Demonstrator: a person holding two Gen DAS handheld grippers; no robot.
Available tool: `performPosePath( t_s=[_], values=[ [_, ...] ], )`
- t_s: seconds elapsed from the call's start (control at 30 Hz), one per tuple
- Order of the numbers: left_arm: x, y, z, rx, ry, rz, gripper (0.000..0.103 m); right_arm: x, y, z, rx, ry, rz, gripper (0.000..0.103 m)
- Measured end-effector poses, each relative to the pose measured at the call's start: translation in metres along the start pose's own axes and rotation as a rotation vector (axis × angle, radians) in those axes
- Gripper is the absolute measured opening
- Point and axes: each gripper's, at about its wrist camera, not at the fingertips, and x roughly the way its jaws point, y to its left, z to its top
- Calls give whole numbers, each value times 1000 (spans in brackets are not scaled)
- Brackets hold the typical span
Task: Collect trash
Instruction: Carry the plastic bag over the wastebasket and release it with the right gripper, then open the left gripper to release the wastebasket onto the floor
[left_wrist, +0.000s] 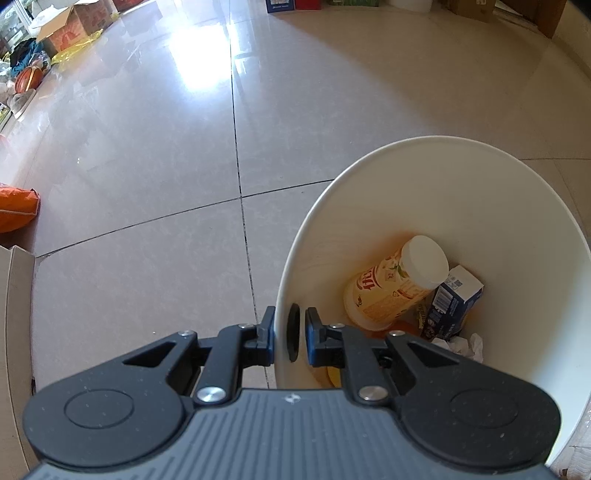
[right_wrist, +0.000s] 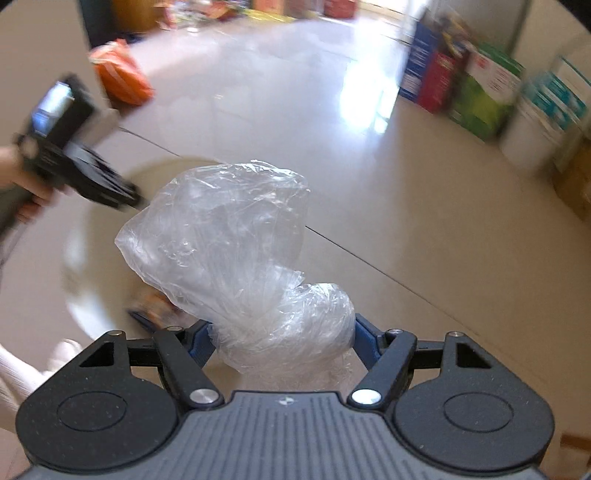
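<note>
My left gripper (left_wrist: 290, 338) is clamped on the rim of the white bin (left_wrist: 369, 206) — one finger outside the wall, one inside, pinching it. Down in the bin lie a yellow cup (left_wrist: 388, 291) with a white lid, a blue carton (left_wrist: 452, 302) leaning against it, and crumpled tissue (left_wrist: 467, 345) beside them. My right gripper (right_wrist: 282, 341) has its jaws wide, closed on a wad of clear plastic (right_wrist: 229, 243) — the wad bulges up and forward between the fingers. In the right view the bin is a blur below the plastic, on the tiled floor (left_wrist: 147, 155).
</note>
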Motion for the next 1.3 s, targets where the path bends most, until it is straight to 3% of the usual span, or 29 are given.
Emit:
performPosePath(
  t_s=[0.23, 0.4, 0.47, 0.6, 0.8, 1.17, 1.23, 1.3],
  values=[
    [-2, 0, -1, 3, -3, -4, 14, 24, 43, 43, -41, 31, 71, 78],
    [-2, 0, 0, 3, -4, -8, 14, 65, 73, 58, -102, 114, -21, 83],
    [-2, 1, -1, 5, -5, -10, 14, 76, 81, 61, -109, 114, -2, 90],
    [-4, 3, 0, 3, -5, -15, 14, 78, 84, 67, -115, 73, 33, 103],
    [-4, 3, 1, 4, -4, -13, 14, 71, 77, 67, -60, 79, 43, 103],
    [-1, -1, -1, 4, -4, -5, 14, 54, 51, 39, 56, 61, 45, 103],
    [0, -1, -1, 7, -4, 3, 20, 55, 49, 36, 70, 69, 41, 103],
    [1, -3, -2, 12, 7, -8, 34, 55, 49, 35, 77, 72, 43, 103]
  ],
)
